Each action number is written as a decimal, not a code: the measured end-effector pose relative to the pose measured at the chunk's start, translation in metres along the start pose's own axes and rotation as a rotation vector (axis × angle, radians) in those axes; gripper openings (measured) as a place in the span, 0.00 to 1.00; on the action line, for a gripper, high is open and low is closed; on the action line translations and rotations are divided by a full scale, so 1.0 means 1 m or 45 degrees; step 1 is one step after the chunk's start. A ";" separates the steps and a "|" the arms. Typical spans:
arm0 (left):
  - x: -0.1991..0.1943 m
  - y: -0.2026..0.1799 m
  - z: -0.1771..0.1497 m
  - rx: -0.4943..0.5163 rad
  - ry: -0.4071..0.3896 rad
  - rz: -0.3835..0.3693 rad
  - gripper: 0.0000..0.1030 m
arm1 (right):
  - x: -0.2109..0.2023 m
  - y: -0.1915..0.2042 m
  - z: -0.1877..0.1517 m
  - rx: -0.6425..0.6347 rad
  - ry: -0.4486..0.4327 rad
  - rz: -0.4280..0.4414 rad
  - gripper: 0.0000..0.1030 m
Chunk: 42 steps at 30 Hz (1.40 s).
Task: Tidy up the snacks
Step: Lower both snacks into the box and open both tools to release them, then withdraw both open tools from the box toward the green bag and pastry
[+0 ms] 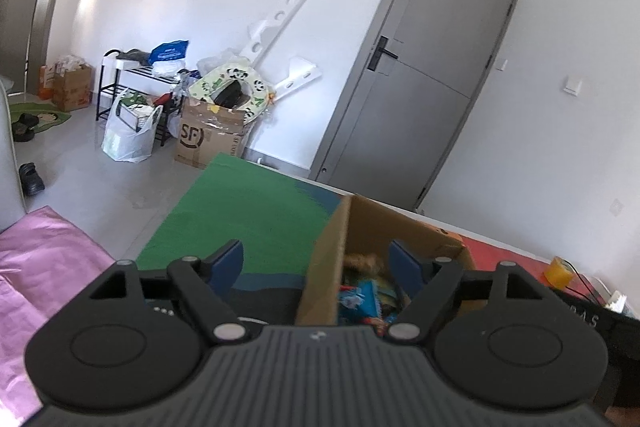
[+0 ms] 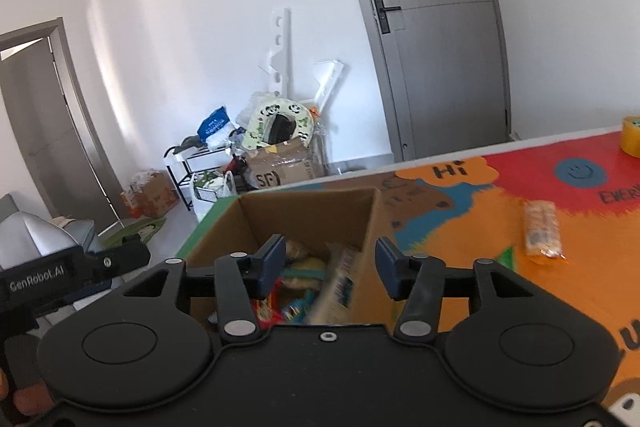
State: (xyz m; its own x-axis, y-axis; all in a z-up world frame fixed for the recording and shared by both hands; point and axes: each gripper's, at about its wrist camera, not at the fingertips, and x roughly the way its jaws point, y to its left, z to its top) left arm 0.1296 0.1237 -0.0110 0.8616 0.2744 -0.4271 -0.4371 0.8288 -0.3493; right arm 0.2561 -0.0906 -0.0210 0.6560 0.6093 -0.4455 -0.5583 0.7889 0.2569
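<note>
An open cardboard box (image 1: 326, 259) stands on the colourful table mat; it also shows in the right wrist view (image 2: 304, 215). Several snack packets (image 1: 364, 301) lie inside it, also seen in the right wrist view (image 2: 304, 291). One blurred packet (image 2: 338, 283) is tilted just inside the box's right wall. My left gripper (image 1: 318, 267) is open and empty, straddling the box's left wall. My right gripper (image 2: 330, 265) is open and empty above the box's right side. One wrapped snack bar (image 2: 542, 231) lies on the orange mat to the right of the box.
A yellow tape roll (image 2: 632, 135) sits at the table's far right; it also shows in the left wrist view (image 1: 558, 271). The left gripper's body (image 2: 72, 271) shows at left. A grey door (image 1: 420, 99), boxes and bags (image 1: 208, 135) stand beyond. Pink cloth (image 1: 36, 267) lies at left.
</note>
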 end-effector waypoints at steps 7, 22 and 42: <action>-0.004 -0.021 -0.008 0.058 0.007 -0.038 0.86 | -0.021 -0.013 -0.007 0.013 0.004 -0.013 0.65; -0.014 -0.074 -0.031 0.168 0.025 -0.093 0.93 | -0.060 -0.067 -0.017 0.126 -0.048 -0.085 0.86; -0.005 -0.142 -0.069 0.322 0.142 -0.144 0.97 | -0.090 -0.126 -0.029 0.180 -0.084 -0.151 1.00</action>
State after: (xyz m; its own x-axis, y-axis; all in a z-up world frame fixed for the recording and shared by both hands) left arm 0.1699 -0.0288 -0.0165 0.8612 0.1298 -0.4914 -0.2497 0.9501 -0.1867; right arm 0.2526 -0.2477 -0.0383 0.7476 0.5113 -0.4238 -0.4010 0.8562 0.3256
